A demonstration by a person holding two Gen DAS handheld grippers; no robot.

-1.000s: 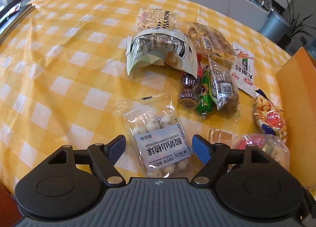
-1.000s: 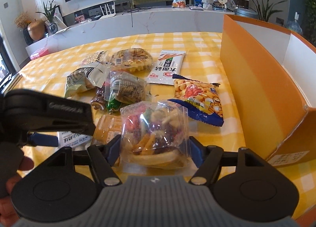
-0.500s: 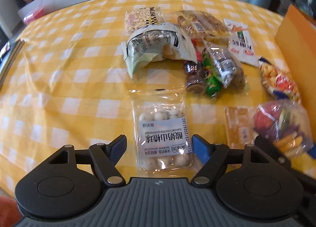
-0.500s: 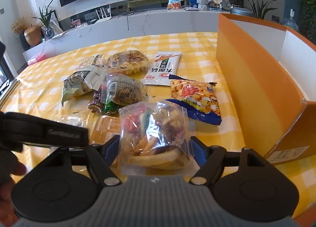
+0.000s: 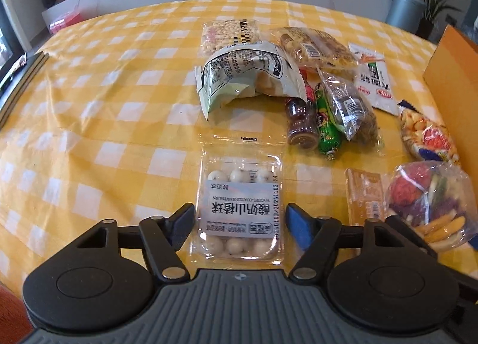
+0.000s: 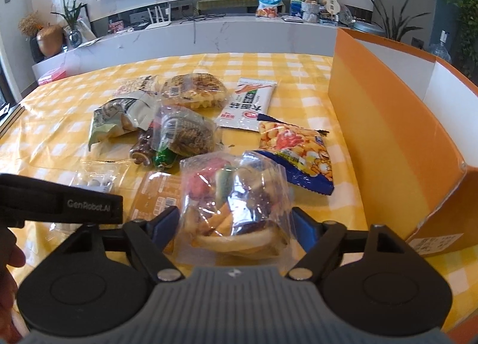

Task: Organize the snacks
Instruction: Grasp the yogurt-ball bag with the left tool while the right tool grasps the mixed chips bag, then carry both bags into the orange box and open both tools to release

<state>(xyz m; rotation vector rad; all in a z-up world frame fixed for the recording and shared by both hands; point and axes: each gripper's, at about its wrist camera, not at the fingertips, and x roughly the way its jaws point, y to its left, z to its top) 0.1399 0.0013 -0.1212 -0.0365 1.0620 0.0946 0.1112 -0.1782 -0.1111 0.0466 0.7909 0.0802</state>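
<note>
Two claws over one worktop (image 5: 89,105) in yellow-and-white check. Left claw (image 5: 239,221): fingers apart, straddling a clear tray of white yoghurt-coated hawthorn balls (image 5: 239,209) that lies flat on the cloth; pads not touching it. Right claw (image 6: 236,224): fingers wide on either side of a clear bag of mixed dried fruit and vegetable crisps (image 6: 236,203); whether the pads press the film cannot be told.

Around: small orange packet (image 6: 158,194) between tray and bag; pale green pouch (image 5: 251,72); peanut pack (image 5: 230,33) behind it; waffle bag (image 6: 194,90); white sachet (image 6: 248,105); blue-edged crisp bag (image 6: 295,155); dark jar (image 5: 301,122) and green tube (image 5: 327,128) part-hidden under a clear bag of brown snacks (image 6: 185,131).

Orange carton (image 6: 388,140) stands open on the right, its interior cut off. Left claw's housing (image 6: 59,206) hides much of the tray in the right view.
</note>
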